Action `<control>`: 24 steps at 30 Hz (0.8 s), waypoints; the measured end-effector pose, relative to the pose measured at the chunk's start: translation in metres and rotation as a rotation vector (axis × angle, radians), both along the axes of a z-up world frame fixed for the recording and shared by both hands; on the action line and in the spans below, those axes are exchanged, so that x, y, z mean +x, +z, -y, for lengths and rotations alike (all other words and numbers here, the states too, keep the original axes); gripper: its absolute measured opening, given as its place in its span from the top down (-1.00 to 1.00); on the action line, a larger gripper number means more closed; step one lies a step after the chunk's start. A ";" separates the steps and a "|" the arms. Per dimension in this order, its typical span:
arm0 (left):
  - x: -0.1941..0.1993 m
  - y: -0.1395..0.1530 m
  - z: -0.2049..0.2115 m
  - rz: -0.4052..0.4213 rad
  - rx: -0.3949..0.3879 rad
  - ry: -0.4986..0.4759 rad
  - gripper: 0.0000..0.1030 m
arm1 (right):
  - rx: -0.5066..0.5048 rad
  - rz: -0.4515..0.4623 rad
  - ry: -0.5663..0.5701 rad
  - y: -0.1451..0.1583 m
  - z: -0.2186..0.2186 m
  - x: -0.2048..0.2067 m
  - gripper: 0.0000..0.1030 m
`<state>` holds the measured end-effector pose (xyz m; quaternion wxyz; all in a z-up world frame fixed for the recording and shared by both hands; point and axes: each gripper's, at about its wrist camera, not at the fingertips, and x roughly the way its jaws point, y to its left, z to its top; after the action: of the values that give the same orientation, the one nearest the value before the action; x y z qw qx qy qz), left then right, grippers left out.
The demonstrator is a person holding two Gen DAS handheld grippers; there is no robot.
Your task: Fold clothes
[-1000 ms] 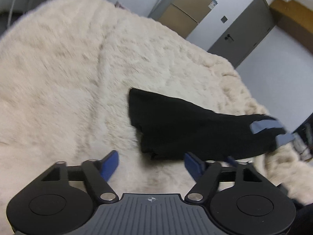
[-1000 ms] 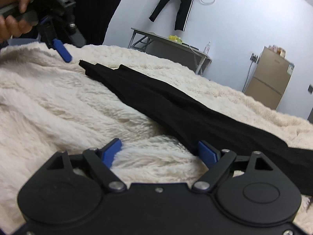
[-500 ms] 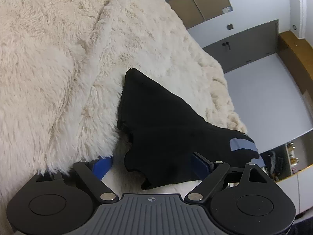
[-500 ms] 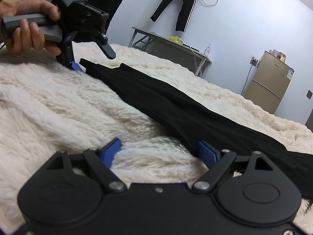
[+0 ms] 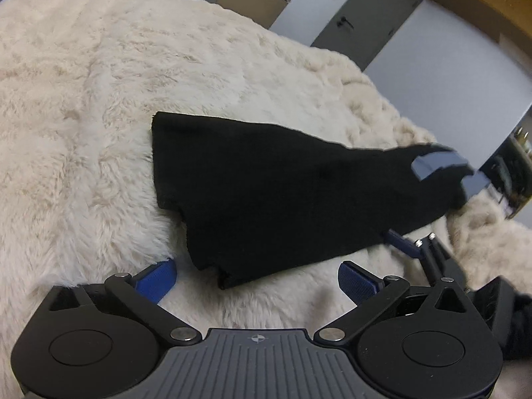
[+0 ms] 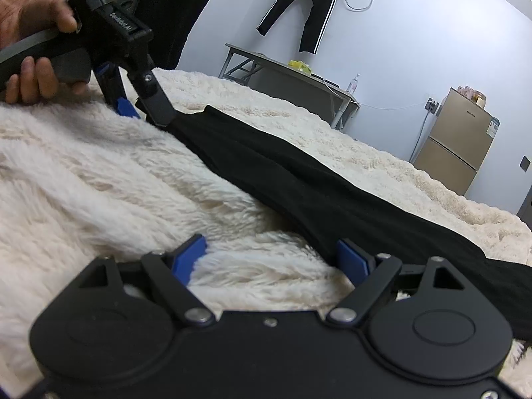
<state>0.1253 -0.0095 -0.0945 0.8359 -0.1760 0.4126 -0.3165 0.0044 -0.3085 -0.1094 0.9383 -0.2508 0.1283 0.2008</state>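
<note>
A long black garment (image 5: pixel 276 196) lies stretched across a cream furry blanket (image 5: pixel 99 106); it also shows in the right wrist view (image 6: pixel 299 183). My left gripper (image 5: pixel 256 277) is open, its blue pads low on the blanket on either side of the garment's near corner. In the right wrist view the left gripper (image 6: pixel 146 108) stands at the garment's far end. My right gripper (image 6: pixel 272 259) is open, with its right pad against the garment's edge and fur between the jaws.
A grey-blue patch (image 5: pixel 439 163) shows at the garment's far end in the left wrist view. A folding table (image 6: pixel 289 73), a brown fridge (image 6: pixel 462 136) and black trousers hanging on the wall (image 6: pixel 309 10) stand beyond the blanket. A grey door (image 5: pixel 359 16) is further off.
My left gripper has swung and settled over the garment's near corner. In the right wrist view it has come down onto the garment's far end. My right gripper has hardly moved.
</note>
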 end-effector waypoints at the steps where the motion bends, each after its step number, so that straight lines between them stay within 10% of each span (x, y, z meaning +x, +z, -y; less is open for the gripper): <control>1: 0.003 -0.002 -0.008 -0.028 -0.061 0.025 -0.98 | -0.003 0.002 -0.001 0.000 0.000 -0.001 -0.64; 7: 0.008 -0.012 -0.045 -0.111 -0.297 0.129 -0.48 | -0.008 0.014 -0.002 -0.001 0.001 -0.004 -0.64; 15: 0.026 -0.032 -0.051 -0.192 -0.393 0.128 0.90 | -0.007 0.019 -0.001 -0.002 0.003 -0.006 -0.64; 24: 0.018 0.033 -0.050 0.002 -0.366 0.005 0.98 | -0.007 0.039 0.000 -0.005 0.004 -0.010 -0.64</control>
<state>0.1437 0.0406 -0.0611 0.7911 -0.3261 0.3468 -0.3842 -0.0055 -0.3126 -0.1141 0.9397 -0.2580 0.1104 0.1953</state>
